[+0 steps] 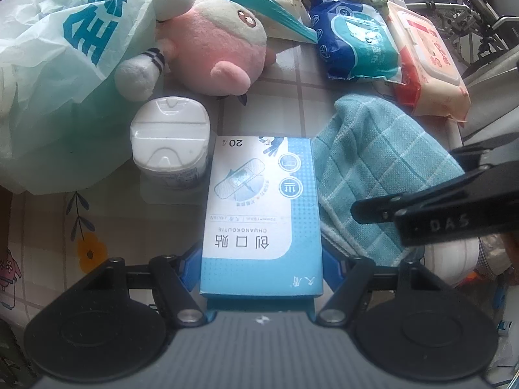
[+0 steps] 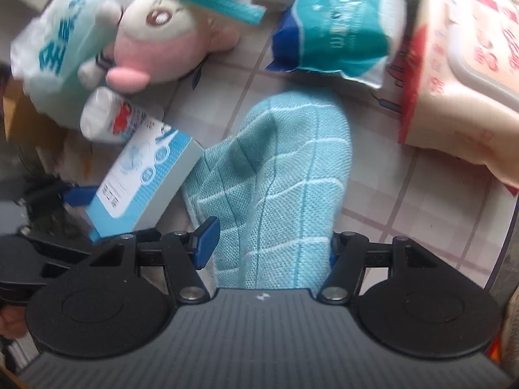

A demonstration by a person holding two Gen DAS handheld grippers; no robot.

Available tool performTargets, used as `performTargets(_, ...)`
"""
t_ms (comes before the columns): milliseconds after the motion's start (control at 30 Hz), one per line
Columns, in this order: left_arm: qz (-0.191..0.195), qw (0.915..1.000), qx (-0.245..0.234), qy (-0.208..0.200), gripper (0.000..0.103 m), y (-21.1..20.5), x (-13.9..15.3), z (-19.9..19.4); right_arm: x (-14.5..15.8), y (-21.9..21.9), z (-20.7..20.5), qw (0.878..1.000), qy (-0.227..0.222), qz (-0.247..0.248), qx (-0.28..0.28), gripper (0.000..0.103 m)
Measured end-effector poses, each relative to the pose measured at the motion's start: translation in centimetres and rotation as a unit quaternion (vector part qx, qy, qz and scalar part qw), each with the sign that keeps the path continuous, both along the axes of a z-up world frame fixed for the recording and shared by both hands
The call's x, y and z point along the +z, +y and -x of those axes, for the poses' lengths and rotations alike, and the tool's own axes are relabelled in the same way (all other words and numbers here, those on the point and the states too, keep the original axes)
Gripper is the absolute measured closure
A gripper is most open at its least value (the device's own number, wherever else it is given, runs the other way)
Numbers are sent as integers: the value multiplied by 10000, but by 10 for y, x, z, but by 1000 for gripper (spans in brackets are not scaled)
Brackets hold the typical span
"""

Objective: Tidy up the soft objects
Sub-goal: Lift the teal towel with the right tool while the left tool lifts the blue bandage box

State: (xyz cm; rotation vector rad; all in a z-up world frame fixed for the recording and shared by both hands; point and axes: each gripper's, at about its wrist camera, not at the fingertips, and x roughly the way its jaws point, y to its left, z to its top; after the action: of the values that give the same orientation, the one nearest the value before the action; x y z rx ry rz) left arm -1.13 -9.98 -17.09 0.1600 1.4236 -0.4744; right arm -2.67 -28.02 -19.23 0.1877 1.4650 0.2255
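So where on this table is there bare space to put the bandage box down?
The bare tablecloth between the pink plush, the blue tissue pack and the teal cloth is free. A second patch lies below the white bottle. The far edge, from the plastic bag to the wipes pack, is crowded.

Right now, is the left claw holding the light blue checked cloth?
No, the left claw grips the blue-and-white cardboard box; the cloth lies beside it.

Your right tool [image 2: 267, 243] straddles the teal cloth [image 2: 279, 194] on the counter [image 2: 421, 214], blue fingers [image 2: 206, 240] at either edge; left of it, a tilted box [image 2: 146, 178].
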Motion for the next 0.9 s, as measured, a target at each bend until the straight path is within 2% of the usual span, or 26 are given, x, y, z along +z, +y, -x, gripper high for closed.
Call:
performTargets(100,-5,10000,-1,12,31,-1,-1,-1,2,15,2,9975,-201,533,416,43)
performTargets(200,-18,10000,-12,21,31,-2,-4,-1,1,19,6,9956,-258,732,531,47)
performTargets(267,-42,10000,-13,32,31,-4,-6,-2,2,18,8,9950,-269,788,553,57)
performTargets(300,-52,10000,-8,37,31,-5,-7,-2,3,17,9,9954,-258,753,530,65)
performTargets(333,-68,10000,-7,39,31,-6,-8,-2,3,15,9,9961,-230,712,471,74)
performTargets(433,-103,9999,-14,11,31,-10,-10,-2,5,2,10,9988,-128,463,126,88)
performTargets(533,34,9999,-39,-104,31,-10,-4,1,8,-19,10,9990,-13,15,-443,92)
performTargets(667,146,9996,-167,-157,31,-14,10,7,17,-41,15,9933,57,-484,-1050,93)
performTargets(900,326,9987,-163,-346,31,-18,55,7,66,-50,24,9891,-219,-728,-1261,93)
